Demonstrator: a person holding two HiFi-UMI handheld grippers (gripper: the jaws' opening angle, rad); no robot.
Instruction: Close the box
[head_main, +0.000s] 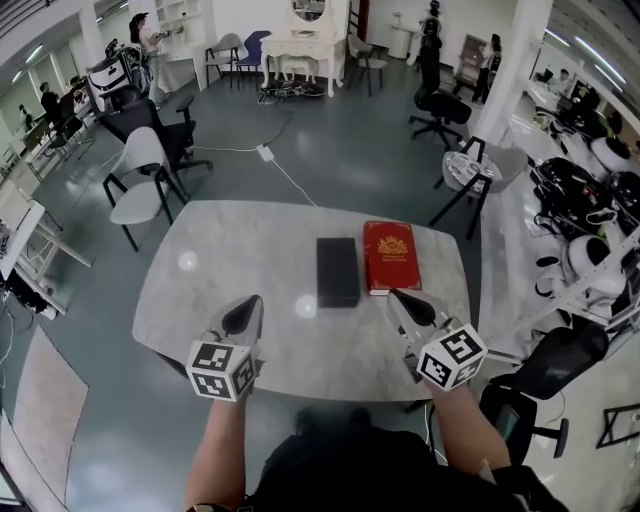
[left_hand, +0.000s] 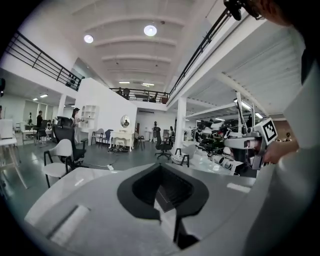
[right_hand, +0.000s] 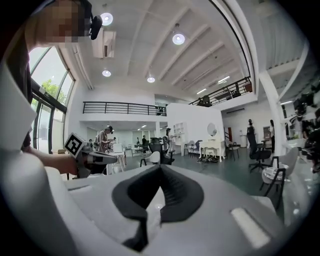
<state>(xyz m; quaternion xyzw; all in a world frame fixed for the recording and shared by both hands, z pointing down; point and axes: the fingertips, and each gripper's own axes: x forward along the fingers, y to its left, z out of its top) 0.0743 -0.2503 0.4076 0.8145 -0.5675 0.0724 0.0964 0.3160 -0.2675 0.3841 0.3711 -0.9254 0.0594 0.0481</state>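
Hovering over the table's (head_main: 200, 290) near edge, my left gripper (head_main: 250, 306) and right gripper (head_main: 398, 299) are both closed and empty; mid-table the box (head_main: 338, 285) looks open, red lid (head_main: 390, 257) flat beside black base (head_main: 337, 255), so closing seems left to do

A: Can the gold print (head_main: 392, 243) on the red box (head_main: 391, 257) be read?
B: No, too small. And in the left gripper view the fingers (left_hand: 135, 192) cover most of the worktop (head_main: 220, 260) across the lower frame.
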